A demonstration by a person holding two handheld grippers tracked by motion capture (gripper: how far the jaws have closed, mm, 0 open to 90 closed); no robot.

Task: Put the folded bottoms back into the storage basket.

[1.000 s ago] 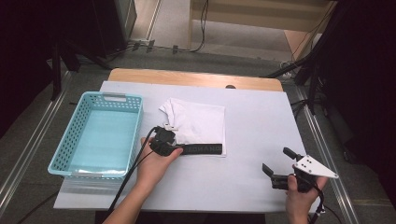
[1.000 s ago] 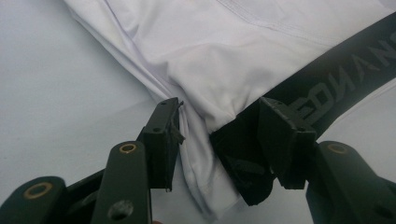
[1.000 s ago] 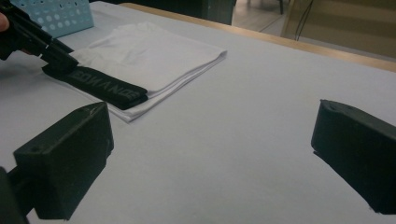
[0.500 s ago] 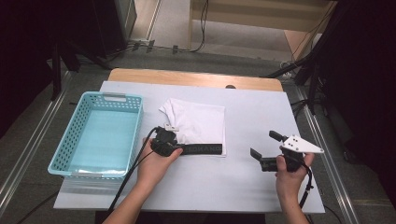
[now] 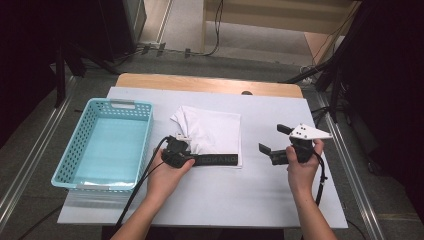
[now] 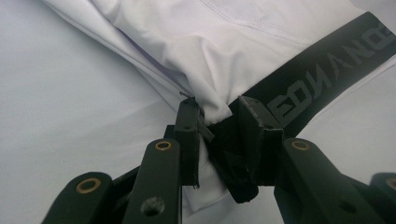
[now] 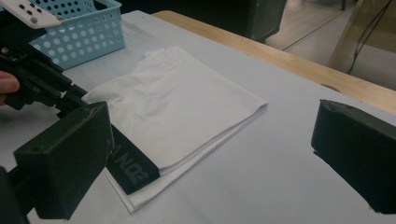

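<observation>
A folded white garment (image 5: pixel 212 131) with a black lettered waistband (image 5: pixel 220 160) lies mid-table. My left gripper (image 5: pixel 192 158) lies low at the garment's near left corner. In the left gripper view its jaws have just been closing, and the left gripper (image 6: pixel 217 122) now pinches bunched white cloth (image 6: pixel 210 56) and the waistband end (image 6: pixel 308 79). To the right of the garment, my right gripper (image 5: pixel 272 139) is held above the table with its jaws wide apart. The right gripper view looks across the garment (image 7: pixel 177 102) between its own open right gripper (image 7: pixel 215 140) jaws, which hold nothing.
A light blue slotted basket (image 5: pixel 145 140) stands at the left of the white mat (image 5: pixel 250 200), and it appears in the right gripper view as the basket (image 7: pixel 79 32) at top left. A wooden table edge (image 5: pixel 210 85) runs along the far side. Cables trail off the near edge.
My right gripper has moved left toward the garment and risen a little. The left hand has stayed at the garment's corner.
</observation>
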